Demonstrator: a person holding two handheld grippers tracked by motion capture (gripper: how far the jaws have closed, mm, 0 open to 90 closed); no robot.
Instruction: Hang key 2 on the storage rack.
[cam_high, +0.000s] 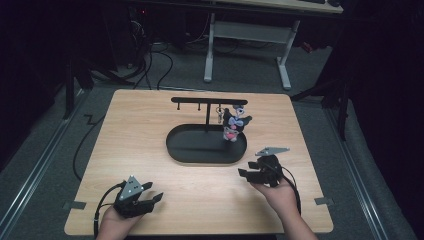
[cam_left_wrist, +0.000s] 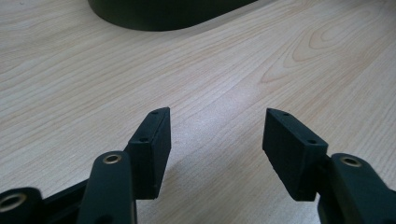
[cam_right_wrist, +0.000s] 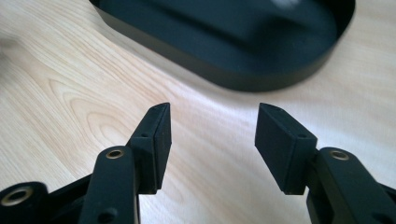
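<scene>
Keychain toy (cam_high: 234, 125) hangs from the black rack's (cam_high: 209, 101) right hook, above the oval tray (cam_high: 175, 142). I hold both claws spread and empty near the surface (cam_high: 150, 120): left claw (cam_high: 152, 192) at the front-left, right claw (cam_high: 245, 173) just short of the tray, seemingly clear after hanging.

High view overhead; both gripper views skim the table (cam_high: 150, 140) closely

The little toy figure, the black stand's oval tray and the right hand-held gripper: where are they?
Toy figure (cam_high: 233, 125), high view, its body.
Oval tray (cam_high: 175, 145), high view, left rim.
Right hand-held gripper (cam_high: 247, 169), high view, between its open jaws.
</scene>
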